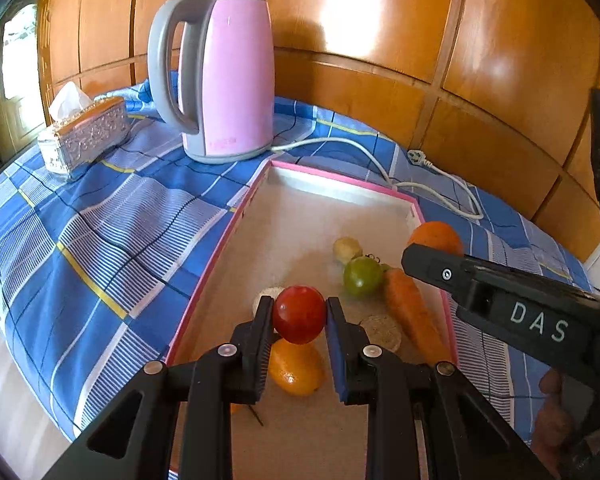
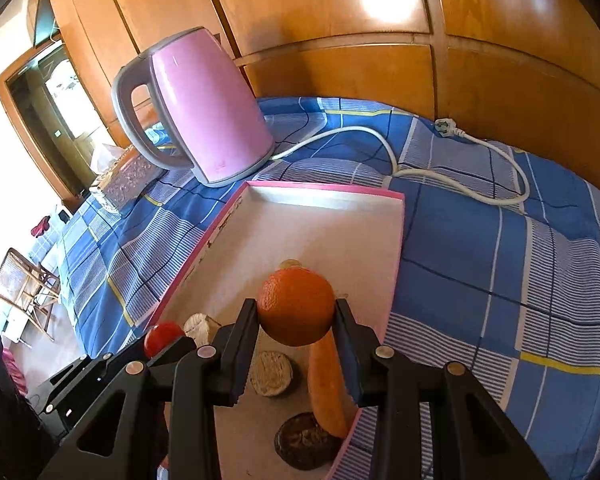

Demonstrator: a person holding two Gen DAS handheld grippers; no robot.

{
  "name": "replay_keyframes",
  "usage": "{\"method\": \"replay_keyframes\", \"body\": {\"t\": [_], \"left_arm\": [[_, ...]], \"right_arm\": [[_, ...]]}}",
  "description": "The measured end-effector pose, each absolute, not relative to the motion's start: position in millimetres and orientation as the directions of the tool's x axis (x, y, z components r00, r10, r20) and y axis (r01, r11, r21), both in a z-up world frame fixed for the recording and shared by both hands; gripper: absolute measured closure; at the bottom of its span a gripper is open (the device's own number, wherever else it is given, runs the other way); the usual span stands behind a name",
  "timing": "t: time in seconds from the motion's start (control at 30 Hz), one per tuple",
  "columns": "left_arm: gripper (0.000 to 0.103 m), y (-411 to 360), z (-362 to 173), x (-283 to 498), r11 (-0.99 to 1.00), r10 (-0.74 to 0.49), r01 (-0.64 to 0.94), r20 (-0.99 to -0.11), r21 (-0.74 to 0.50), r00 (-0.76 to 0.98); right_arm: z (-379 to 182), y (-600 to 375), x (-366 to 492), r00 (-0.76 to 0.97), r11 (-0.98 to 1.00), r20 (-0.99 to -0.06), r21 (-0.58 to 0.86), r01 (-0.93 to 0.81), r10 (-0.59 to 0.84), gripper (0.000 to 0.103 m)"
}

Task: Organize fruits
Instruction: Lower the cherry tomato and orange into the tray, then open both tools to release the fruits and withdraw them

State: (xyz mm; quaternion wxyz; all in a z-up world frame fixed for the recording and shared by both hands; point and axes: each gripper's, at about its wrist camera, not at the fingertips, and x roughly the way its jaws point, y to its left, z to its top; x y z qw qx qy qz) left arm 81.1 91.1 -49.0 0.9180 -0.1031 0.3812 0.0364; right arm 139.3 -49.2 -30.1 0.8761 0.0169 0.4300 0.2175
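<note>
The left wrist view showed the left gripper (image 1: 299, 314) closed on a red tomato (image 1: 299, 314), one pad against each side of it, the fruit held clear above the floor of the pink-rimmed tray (image 1: 216, 256). Directly below the jaws lay a yellow fruit (image 1: 296, 372); ahead and to the right lay a green tomato (image 1: 362, 276), a pale round fruit (image 1: 347, 249) beyond it, and a carrot (image 1: 410, 312) further right.

The right wrist view showed the right gripper (image 2: 296, 310) closed on an orange (image 2: 296, 306), likewise gripped at both sides and raised above the tray. The carrot passed beneath its jaws; a pale ridged disc (image 2: 270, 374) lay below and to the left, a dark round item (image 2: 306, 446) nearer the camera. A pink kettle (image 2: 204, 108) stood beyond the far tray wall.

Judged step: transport, with both fruits lifted and neither yet placed. The destination could not be determined. The next move called for carrying each fruit to a free spot, lowering until it was supported, then opening the jaws. The two grippers were near each other, so their paths needed to remain separated.
</note>
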Motion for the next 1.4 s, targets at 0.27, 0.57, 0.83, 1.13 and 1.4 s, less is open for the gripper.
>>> {"method": "replay_keyframes", "body": {"t": [0.27,0.57,0.83,1.13,1.4], "left_arm": [[0.077,93,-57,87,0.974,-0.023,-0.144,-0.716,-0.172,0.697],[0.052,95,-56,85,0.969,-0.013,-0.166,-0.713,-0.181,0.701],[0.051,97,-55,81,0.969,0.016,-0.187,-0.719,-0.16,0.695],[0.039,96,-46,68,0.968,0.033,-0.196,-0.701,-0.153,0.712],[0.037,95,-39,56,0.968,0.042,-0.2,-0.689,-0.15,0.723]], "right_arm": [[-43,-44,150,0.512,0.907,-0.767,0.217,-0.361,0.387,0.064],[-45,-42,150,0.508,0.901,-0.763,0.224,-0.371,0.399,0.057],[-46,-44,144,0.512,0.905,-0.766,0.214,-0.367,0.389,0.057],[-39,-47,132,0.528,0.906,-0.754,0.211,-0.367,0.39,0.057],[-32,-51,116,0.559,0.914,-0.741,0.186,-0.362,0.372,0.057]]}}
